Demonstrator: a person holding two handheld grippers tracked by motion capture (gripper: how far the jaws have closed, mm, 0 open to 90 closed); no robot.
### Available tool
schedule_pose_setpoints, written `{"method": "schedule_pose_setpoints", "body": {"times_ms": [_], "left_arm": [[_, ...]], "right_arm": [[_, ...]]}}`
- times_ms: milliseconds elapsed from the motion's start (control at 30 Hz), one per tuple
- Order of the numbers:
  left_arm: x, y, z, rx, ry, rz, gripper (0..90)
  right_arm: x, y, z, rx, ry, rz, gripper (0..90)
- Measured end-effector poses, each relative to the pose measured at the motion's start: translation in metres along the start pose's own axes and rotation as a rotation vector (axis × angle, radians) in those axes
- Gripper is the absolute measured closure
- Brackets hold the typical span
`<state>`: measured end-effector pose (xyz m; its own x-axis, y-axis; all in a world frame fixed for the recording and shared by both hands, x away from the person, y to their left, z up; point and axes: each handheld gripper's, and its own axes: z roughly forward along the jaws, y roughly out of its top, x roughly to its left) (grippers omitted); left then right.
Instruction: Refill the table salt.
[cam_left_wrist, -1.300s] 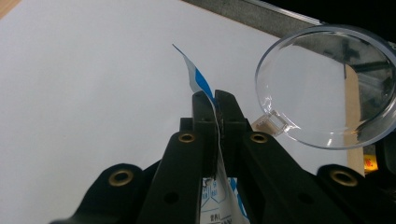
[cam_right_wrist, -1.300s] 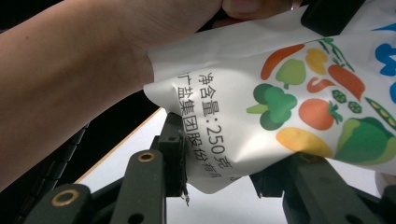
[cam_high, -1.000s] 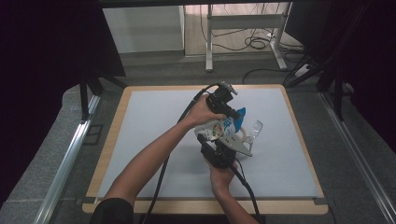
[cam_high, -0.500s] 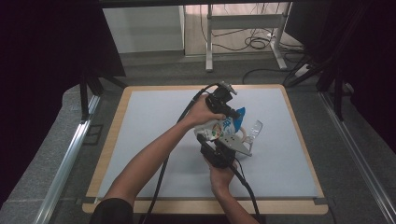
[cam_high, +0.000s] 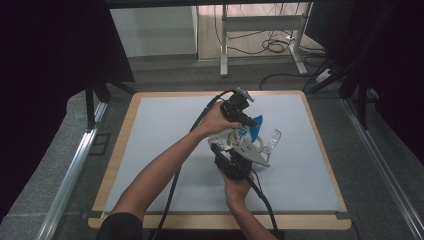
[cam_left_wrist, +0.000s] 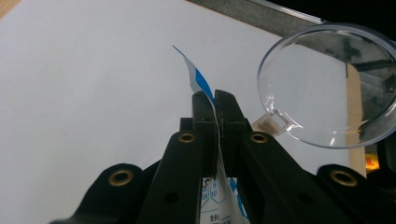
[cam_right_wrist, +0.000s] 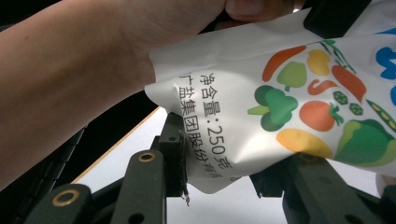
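Two grippers meet over the middle of a pale grey mat (cam_high: 165, 130), which lies on a wood-edged table (cam_high: 117, 150). Between them is a white pouch (cam_high: 235, 139) printed with vegetables and blue lettering, lifted off the mat and held in the air just right of centre.

The left gripper (cam_high: 245, 119) reaches in from above. In the left gripper view its jaws stand fully closed on the thin blue-and-white top edge of the pouch (cam_left_wrist: 205, 91), the film pinched flat between them.

The right gripper (cam_high: 235, 159) comes up from below. In the right gripper view its jaws stand part open with the lower body of the pouch (cam_right_wrist: 261, 102) between them; the pads bear on its sides.

A clear plastic disc with a small tab (cam_left_wrist: 327, 86) is seen beside the pouch in the left gripper view; from the high view it sits just to the right of the pouch (cam_high: 272, 137). Whether it rests on the mat cannot be told.

Surroundings: dark curtains on both sides, a grey floor beyond the table, a metal desk frame (cam_high: 225, 45) with loose cables (cam_high: 275, 45) at the back.
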<state>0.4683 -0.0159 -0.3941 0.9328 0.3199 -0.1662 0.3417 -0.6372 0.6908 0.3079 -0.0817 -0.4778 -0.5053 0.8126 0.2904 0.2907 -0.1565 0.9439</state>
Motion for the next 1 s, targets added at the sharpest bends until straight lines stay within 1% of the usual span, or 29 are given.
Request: {"method": "schedule_pose_setpoints", "body": {"times_ms": [233, 467, 1000], "left_arm": [[-0.0002, 0.0009, -0.0001, 0.003, 0.002, 0.0, 88.9], [0.0004, 0.0008, 0.0008, 0.008, 0.003, 0.003, 88.9], [0.0009, 0.0009, 0.005, 0.028, 0.016, 0.003, 88.9]], "right_arm": [[0.0004, 0.0011, 0.0003, -0.002, 0.0, 0.011, 62.7], [-0.0006, 0.0005, 0.0009, -0.002, 0.002, 0.007, 62.8], [-0.0036, -0.0023, 0.0019, -0.006, 0.012, 0.031, 63.0]]}}
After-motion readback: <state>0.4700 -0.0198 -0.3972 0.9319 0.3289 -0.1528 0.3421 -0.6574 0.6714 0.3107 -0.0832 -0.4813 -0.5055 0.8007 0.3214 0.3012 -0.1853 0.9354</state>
